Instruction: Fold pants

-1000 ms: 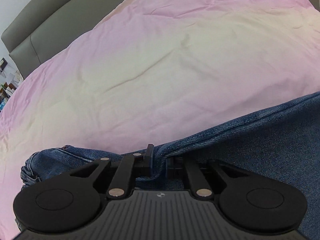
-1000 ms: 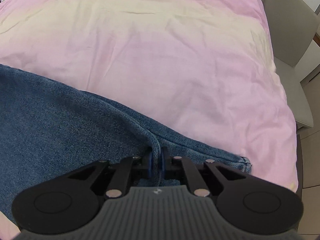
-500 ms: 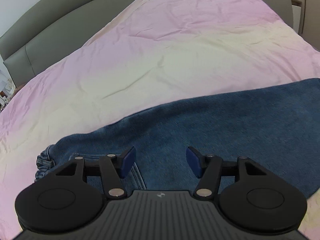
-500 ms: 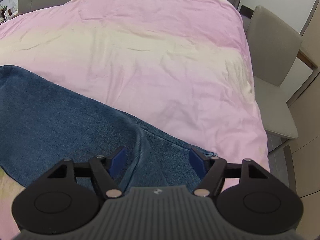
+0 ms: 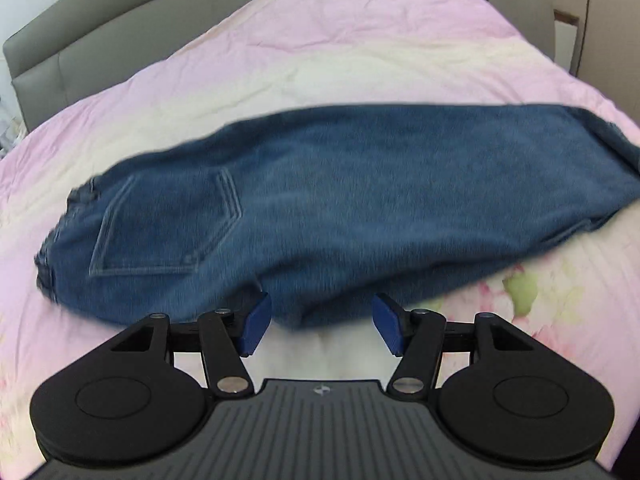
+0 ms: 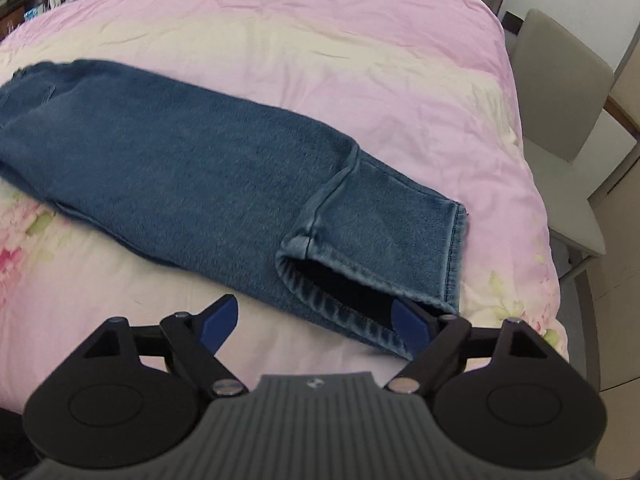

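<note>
The bed [image 5: 360,60] carries everything: a wide, soft, pink-and-cream cover that gives room to spread a garment flat. Grey padding rims its far edge, and a grey chair [image 6: 560,92] stands beside its right edge.

The pants [image 5: 340,200] lie across the bed's near half as one long band, waist toward the left edge and hems toward the right, one leg laid over the other. A lengthwise fold looks done, so the long shape is ready to be halved. The back pocket [image 5: 168,220] faces up near the waist; at the hems the upper cuff [image 6: 340,292] gapes a little.

The left claw [image 5: 318,322] hangs just over the near edge of the denim, blue pads apart, gripping nothing. The right claw [image 6: 316,322] is opening wider, the cuff below it but not pinched.
</note>
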